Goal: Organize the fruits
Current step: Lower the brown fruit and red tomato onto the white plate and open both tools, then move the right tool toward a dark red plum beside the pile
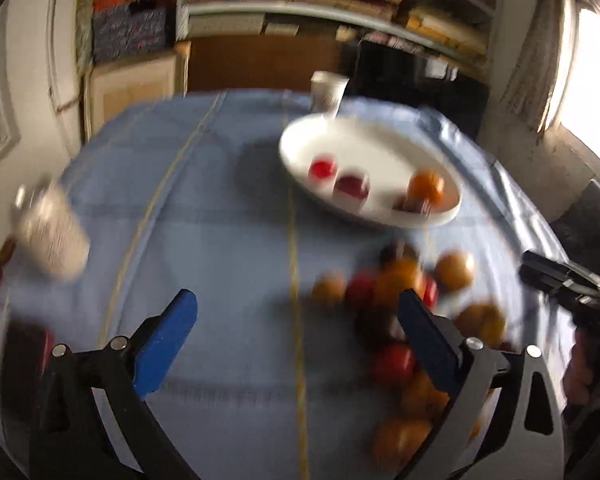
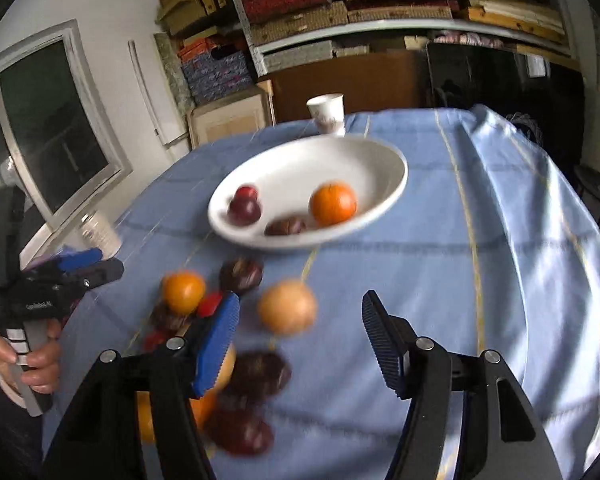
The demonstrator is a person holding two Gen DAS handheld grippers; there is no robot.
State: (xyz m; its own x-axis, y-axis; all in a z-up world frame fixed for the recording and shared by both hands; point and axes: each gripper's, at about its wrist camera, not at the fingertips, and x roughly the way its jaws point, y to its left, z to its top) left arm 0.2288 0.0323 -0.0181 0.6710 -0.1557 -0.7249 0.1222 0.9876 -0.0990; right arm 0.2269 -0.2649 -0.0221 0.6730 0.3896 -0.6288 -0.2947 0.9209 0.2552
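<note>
A white oval plate (image 1: pixel 340 136) (image 2: pixel 380 160) on the blue tablecloth holds an orange (image 2: pixel 333 204), a red apple (image 2: pixel 245 208) and a dark fruit (image 2: pixel 286 226). Several loose oranges and red and dark fruits (image 1: pixel 396 280) (image 2: pixel 288 308) lie in a pile in front of the plate. My left gripper (image 1: pixel 296 312) is open and empty above the cloth, left of the pile. My right gripper (image 2: pixel 300 316) is open and empty over the pile, a pale orange between its fingers' line of sight. The left gripper (image 2: pixel 88 266) shows at the right wrist view's left edge.
A paper cup (image 1: pixel 328 90) (image 2: pixel 327 114) stands behind the plate. A metal can (image 1: pixel 50 232) (image 2: pixel 98 230) stands at the table's left side. The blue cloth (image 2: pixel 480 260) drapes over the right edge. Shelves and boxes fill the back wall.
</note>
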